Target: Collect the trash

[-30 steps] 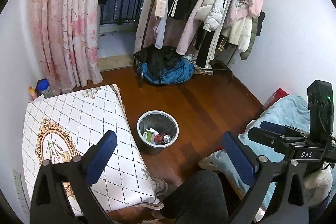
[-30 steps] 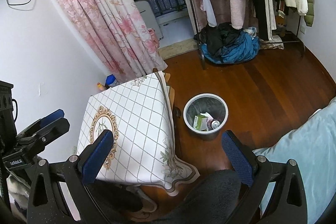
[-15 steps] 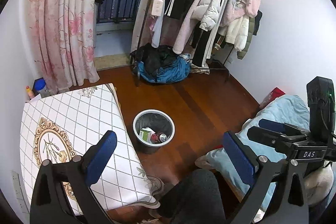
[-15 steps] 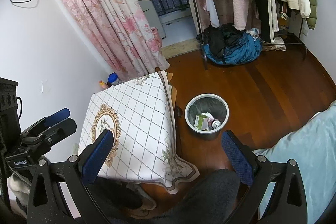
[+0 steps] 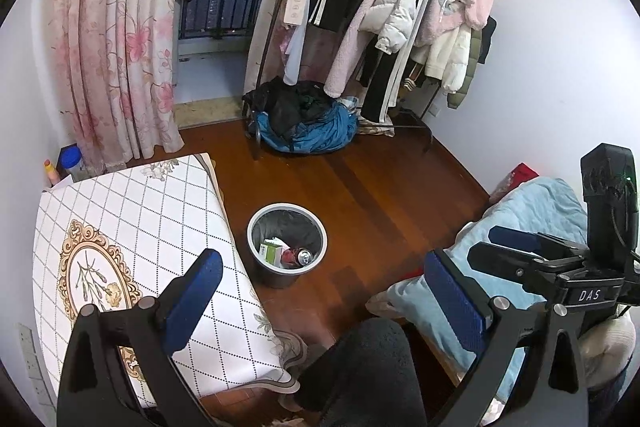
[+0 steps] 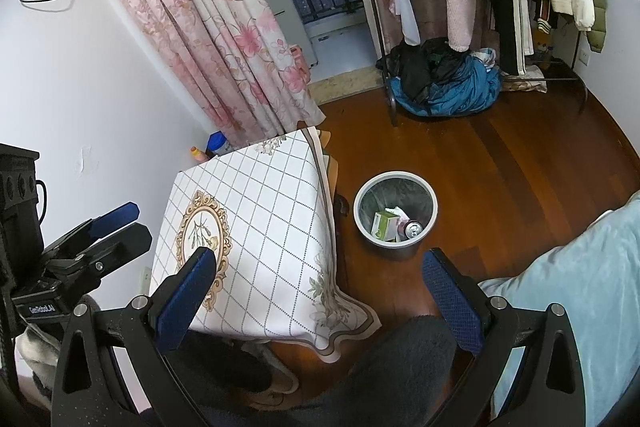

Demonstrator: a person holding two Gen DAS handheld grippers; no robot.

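Grey plastic trash bin (image 5: 287,243) stands on the wooden floor (image 5: 384,195) in the left wrist view, just beside the edge of a table covered with a white diamond-patterned cloth (image 5: 132,227). Inside the bin lie a green-and-white carton (image 5: 271,253) and a drink can (image 5: 303,256), touching each other, with other scraps too small to identify. Left gripper (image 5: 320,285) is held above the scene with its blue-padded fingers (image 5: 193,297) spread wide apart and nothing between them. At the right edge of this view the right gripper (image 5: 520,251) is seen from the side over a light blue blanket (image 5: 532,211); its finger spacing cannot be judged from here. A dark-clothed knee (image 5: 360,371) of the person sits at the bottom centre. Beyond the bin, a rack of coats (image 5: 400,11) stands over a pile of dark and blue clothing (image 5: 308,123), and a pink floral curtain (image 5: 116,39) hangs at left. In the right wrist view, the same bin (image 6: 394,215) sits near the table's corner, carton (image 6: 383,225) and can (image 6: 413,229) visible inside. Right gripper (image 6: 320,285) has its fingers (image 6: 188,301) wide apart and empty. The tablecloth (image 6: 260,219) carries no loose items.
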